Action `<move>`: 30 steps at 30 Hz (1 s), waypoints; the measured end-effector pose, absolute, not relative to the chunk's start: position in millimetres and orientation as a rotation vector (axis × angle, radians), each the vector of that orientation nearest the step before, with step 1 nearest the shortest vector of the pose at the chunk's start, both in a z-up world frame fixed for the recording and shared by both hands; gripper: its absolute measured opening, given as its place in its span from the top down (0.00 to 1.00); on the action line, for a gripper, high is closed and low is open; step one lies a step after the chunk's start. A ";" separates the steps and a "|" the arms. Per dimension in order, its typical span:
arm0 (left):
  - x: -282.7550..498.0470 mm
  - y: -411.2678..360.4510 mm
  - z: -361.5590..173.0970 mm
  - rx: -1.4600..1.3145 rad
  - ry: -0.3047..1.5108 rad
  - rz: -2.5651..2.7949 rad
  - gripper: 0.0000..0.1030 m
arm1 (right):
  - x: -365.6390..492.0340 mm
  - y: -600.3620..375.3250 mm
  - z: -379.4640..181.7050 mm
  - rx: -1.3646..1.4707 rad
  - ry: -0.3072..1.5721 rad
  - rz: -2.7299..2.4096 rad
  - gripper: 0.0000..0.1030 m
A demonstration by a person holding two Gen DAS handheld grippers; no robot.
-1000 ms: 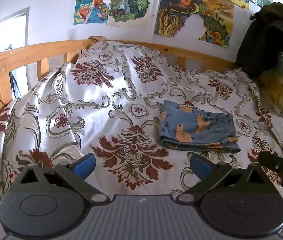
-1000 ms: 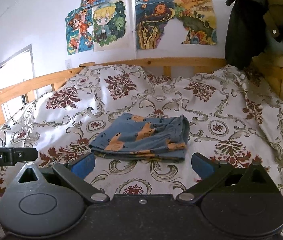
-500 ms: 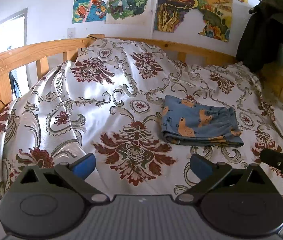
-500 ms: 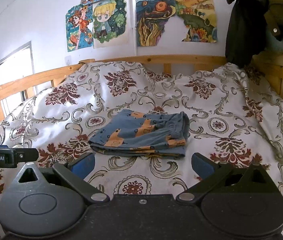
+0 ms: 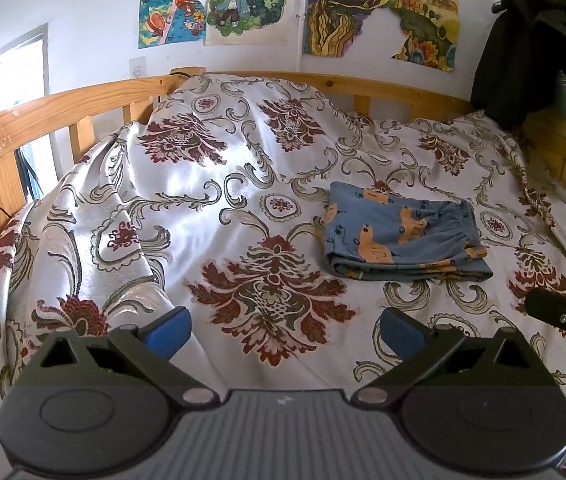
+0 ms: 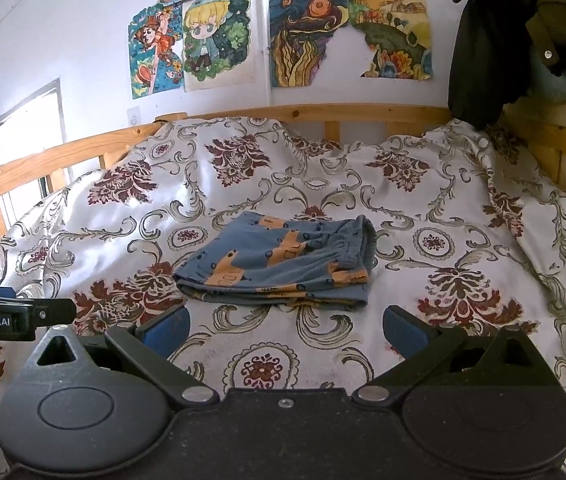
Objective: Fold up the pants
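Blue animal-print pants (image 6: 279, 266) lie folded into a compact stack mid-bedspread (image 6: 423, 200), the job apparently finished, as the left gripper (image 5: 283, 330) and right gripper (image 6: 285, 330) hover nearby, both spread wide and empty.

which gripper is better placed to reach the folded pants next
Right, probably. The pants lie almost straight ahead of the open right gripper, centred between its fingers. For the open left gripper they sit off to its right.
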State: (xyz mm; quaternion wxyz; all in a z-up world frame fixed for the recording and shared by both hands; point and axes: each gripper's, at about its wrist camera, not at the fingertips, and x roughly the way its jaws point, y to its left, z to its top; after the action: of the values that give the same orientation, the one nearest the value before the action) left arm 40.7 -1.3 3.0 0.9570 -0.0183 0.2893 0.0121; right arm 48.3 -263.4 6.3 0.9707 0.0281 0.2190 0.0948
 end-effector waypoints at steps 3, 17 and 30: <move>40.9 -1.3 3.1 -0.038 0.586 0.024 0.00 | 48.4 -263.7 6.4 0.056 0.442 0.192 0.01; 41.2 -1.5 3.4 -0.035 0.588 0.024 0.00 | 48.5 -263.7 6.6 0.057 0.444 0.192 0.01; 41.1 -2.0 3.3 -0.035 0.588 0.025 0.00 | 48.2 -265.2 3.4 0.061 0.450 0.192 0.01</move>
State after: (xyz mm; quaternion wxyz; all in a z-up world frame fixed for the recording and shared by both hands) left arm 41.1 -2.0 3.3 0.9568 -0.0175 0.2899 0.0123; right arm 48.2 -265.2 3.4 0.9698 0.0301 0.2229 0.0949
